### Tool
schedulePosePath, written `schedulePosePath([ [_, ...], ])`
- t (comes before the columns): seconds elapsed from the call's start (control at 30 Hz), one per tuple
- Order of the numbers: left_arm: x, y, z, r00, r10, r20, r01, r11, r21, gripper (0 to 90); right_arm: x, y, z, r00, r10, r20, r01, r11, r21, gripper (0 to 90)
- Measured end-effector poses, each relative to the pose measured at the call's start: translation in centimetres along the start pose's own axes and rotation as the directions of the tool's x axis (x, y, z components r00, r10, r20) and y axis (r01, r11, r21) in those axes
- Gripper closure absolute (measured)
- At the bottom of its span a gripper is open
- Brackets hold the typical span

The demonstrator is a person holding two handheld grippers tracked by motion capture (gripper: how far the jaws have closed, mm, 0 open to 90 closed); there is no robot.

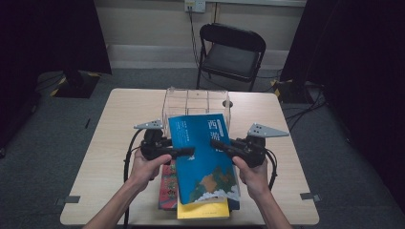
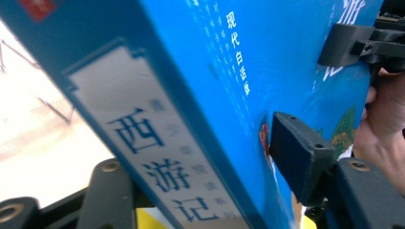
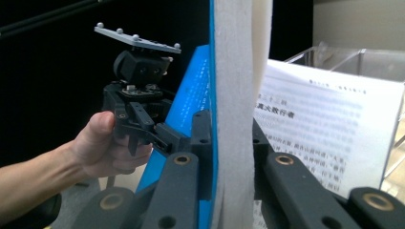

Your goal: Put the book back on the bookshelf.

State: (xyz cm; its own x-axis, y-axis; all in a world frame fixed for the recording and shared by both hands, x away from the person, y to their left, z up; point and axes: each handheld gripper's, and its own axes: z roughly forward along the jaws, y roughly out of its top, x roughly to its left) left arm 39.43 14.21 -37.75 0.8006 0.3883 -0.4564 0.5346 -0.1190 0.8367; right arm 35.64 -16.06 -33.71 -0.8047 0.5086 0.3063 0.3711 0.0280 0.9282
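While both hands grip from opposite edges, the blue book [image 1: 203, 155] hangs raised above the near half of the table [image 1: 110, 143], cover up, its far end tilted toward twelve o'clock. Left gripper [image 1: 184, 152] at nine o'clock of the book: jaws narrowed onto the spine edge, one pad [image 2: 298, 155] flat against the cover, spine label facing its camera. Right gripper [image 1: 222, 145] at three o'clock: jaws clamped on the page edge [image 3: 234, 109], pressing the white block of pages from both sides; some loose pages [image 3: 325, 129] fan open beyond. Directly below the book lie a yellow book [image 1: 203, 210] and a red-patterned book [image 1: 168, 188], stacked at six o'clock, partly hidden by the blue cover. Just past the book's far end, at twelve o'clock, stands a clear plastic divided box [image 1: 191, 100], close to the raised edge. Beyond the table, a black folding chair [image 1: 231, 52].
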Motion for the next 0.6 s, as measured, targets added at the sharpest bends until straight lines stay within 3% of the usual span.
schedulePosePath([
  [0.2,-0.9,2.0,-0.9,0.9958,0.086,-0.033,-0.087,0.9951,-0.046,50.0,0.4,1.1,-0.2,0.9994,-0.030,0.015,0.031,0.999,-0.040,80.1],
  [0.4,-2.2,1.7,-1.0,0.9891,0.143,-0.036,-0.145,0.9870,-0.068,55.1,0.5,0.3,-1.2,0.9972,-0.066,0.036,0.067,0.997,-0.029,79.4],
  [0.5,-3.1,1.7,-1.0,0.9841,0.173,-0.039,-0.176,0.9822,-0.066,56.1,0.6,0.4,-1.5,0.9975,-0.063,0.032,0.064,0.998,-0.011,75.2],
  [0.6,-4.0,1.6,-1.1,0.9792,0.200,-0.031,-0.202,0.9768,-0.071,58.8,0.7,0.6,-2.0,0.9949,-0.075,0.068,0.073,0.997,0.036,60.6],
])
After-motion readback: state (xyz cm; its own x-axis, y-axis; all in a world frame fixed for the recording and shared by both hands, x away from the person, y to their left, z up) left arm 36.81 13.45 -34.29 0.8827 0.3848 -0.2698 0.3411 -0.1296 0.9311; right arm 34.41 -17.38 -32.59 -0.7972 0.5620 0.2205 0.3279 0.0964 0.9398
